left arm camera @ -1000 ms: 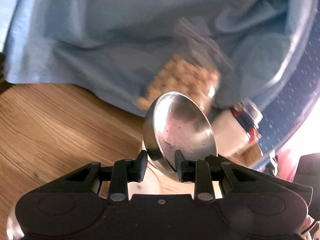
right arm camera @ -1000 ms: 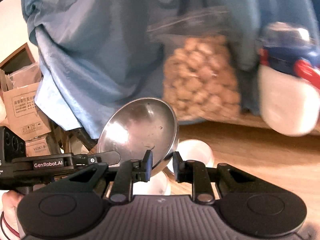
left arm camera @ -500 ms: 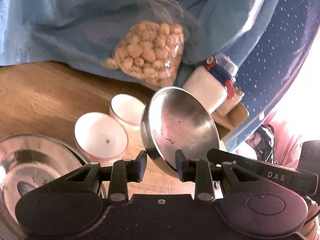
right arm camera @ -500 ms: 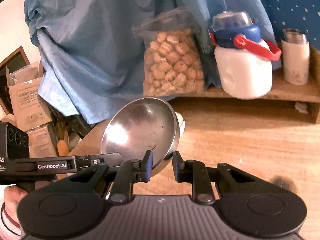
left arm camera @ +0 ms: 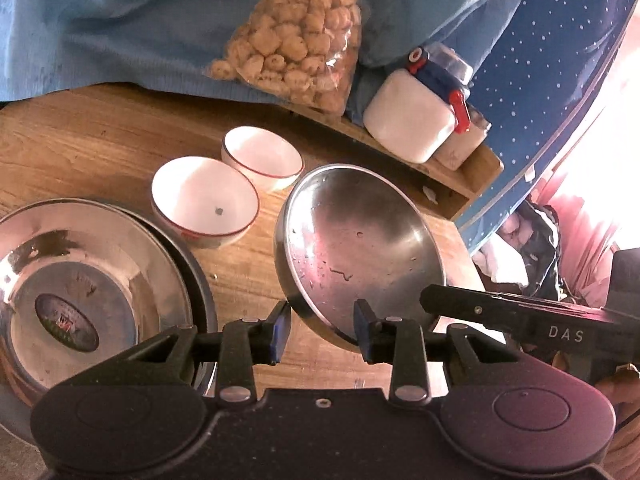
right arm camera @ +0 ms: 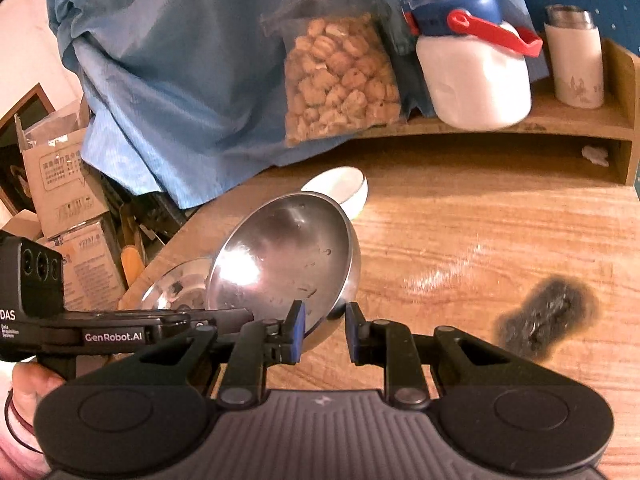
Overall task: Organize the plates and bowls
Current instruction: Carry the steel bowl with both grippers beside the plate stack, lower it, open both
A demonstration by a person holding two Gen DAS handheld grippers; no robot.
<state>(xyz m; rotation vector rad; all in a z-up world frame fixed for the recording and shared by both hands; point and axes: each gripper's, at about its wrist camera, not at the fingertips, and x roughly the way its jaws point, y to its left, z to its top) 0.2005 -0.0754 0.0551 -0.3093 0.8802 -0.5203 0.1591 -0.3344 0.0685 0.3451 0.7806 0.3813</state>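
Left tongs (left arm camera: 320,328): the jaws have just been opening. The rim of the small steel bowl (left arm camera: 360,248) sits between them, with one pad inside the bowl. The outer pad looks clear of the wall, so they read as spread and slack rather than clamping. Right tongs (right arm camera: 325,332) are pinching the same bowl's near rim, one pad inside and one outside, and are likely carrying the load alone. The bowl is tilted, its mouth facing back toward both cameras, lifted off the counter (left arm camera: 100,140) and directly ahead of both sets of tongs. The large steel bowl (left arm camera: 92,280) rests on the counter just to its left in the left view, on a darker dish. Two white bowls (left arm camera: 204,200) sit side by side just beyond, close together; contact can't be confirmed. The step is probably a handoff to the right tongs, then nesting steel into steel. To do it well, back the left tongs straight off the rim without nudging it. Keep the right pinch firm, since the thin, slick rim could pivot. Level the bowl before lowering, and stay clear of the white bowls.
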